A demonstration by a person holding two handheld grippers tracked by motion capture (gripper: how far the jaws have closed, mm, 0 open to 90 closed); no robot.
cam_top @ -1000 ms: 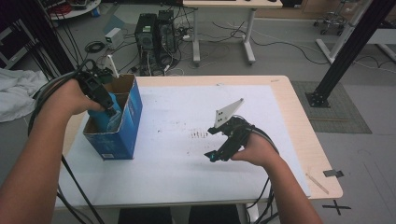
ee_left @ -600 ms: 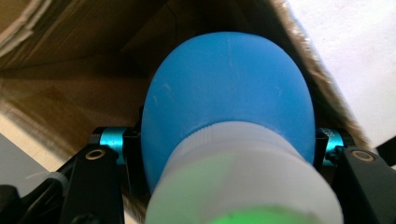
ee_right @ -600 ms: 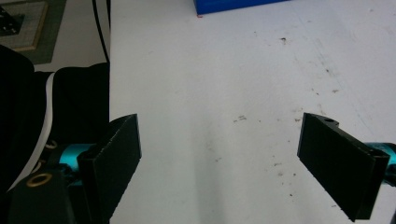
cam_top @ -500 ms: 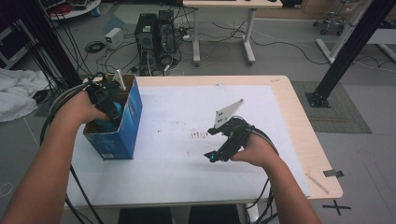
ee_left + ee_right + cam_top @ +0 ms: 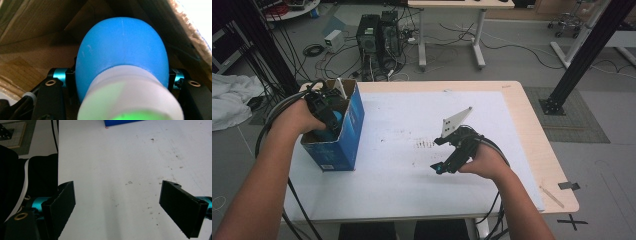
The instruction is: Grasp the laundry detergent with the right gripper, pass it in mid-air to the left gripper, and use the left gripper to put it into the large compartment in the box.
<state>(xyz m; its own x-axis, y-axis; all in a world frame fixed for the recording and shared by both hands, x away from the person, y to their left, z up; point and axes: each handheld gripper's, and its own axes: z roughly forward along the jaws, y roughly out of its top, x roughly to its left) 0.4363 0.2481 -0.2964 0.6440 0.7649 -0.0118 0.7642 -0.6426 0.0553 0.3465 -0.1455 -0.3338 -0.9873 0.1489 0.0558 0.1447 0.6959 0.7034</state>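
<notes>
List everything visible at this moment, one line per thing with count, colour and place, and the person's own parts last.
Box: one, blue cardboard, open top, left part of the table.
Bottle: one, blue with a white cap, inside the box, between the left gripper's jaws.
Table: one, light wood with a white sheet over most of it.
Computer towers: two, black, on the floor beyond the table.
Cloth: one, white, on the floor at far left.
Left gripper: one, black, down in the box, shut on the bottle.
Right gripper: one, black, open, low over the white sheet.
Forearms: two, from the bottom edge.
</notes>
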